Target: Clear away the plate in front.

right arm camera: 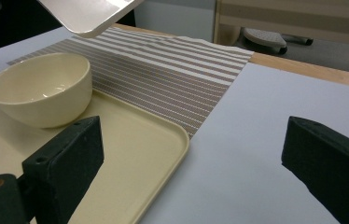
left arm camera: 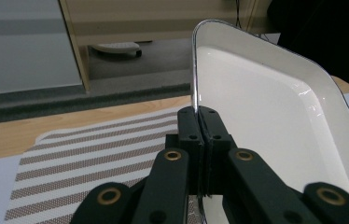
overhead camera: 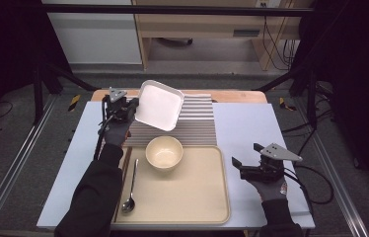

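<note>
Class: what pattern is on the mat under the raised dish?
Brown and white stripes on the mat; right gripper view.

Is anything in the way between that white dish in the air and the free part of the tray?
Partly. The left gripper holds the white dish by its rim above the striped mat. The bowl stands at the tray's far edge, right below it; the tray beyond the bowl lies bare.

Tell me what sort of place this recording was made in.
Most likely a lab or workshop set up for recording tabletop tasks, not a home kitchen. The table stands inside a dark metal frame on grey carpet, loose cables hang by a bare wooden desk behind, and a hand-held claw waits beside the tray.
</note>
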{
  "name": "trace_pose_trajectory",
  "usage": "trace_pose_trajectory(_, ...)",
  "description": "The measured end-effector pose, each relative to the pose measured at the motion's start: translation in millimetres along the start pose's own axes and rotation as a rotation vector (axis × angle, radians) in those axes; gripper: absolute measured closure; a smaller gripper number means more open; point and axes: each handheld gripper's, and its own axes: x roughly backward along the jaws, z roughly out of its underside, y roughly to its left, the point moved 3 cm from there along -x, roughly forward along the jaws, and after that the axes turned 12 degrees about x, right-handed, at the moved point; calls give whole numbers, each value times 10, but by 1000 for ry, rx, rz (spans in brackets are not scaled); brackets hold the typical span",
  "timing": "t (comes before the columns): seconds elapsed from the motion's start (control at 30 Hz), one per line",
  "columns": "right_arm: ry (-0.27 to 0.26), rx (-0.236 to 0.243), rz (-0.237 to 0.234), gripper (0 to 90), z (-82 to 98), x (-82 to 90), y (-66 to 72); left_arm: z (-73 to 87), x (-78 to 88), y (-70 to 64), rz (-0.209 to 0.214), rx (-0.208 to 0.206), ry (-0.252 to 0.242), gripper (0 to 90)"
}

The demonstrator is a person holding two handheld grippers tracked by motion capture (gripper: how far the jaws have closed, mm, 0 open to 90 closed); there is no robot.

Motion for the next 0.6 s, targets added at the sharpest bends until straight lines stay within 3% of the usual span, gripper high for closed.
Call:
trace_pose_trajectory(0.27,-11,1,1,60,-9,15,-7,-83,229,-130,55,-3,-44,884)
trace_pose_trajectory(0.6,-12,0,-1,60,-13,19,-1,-150,610,-337,137,-54,-84,884)
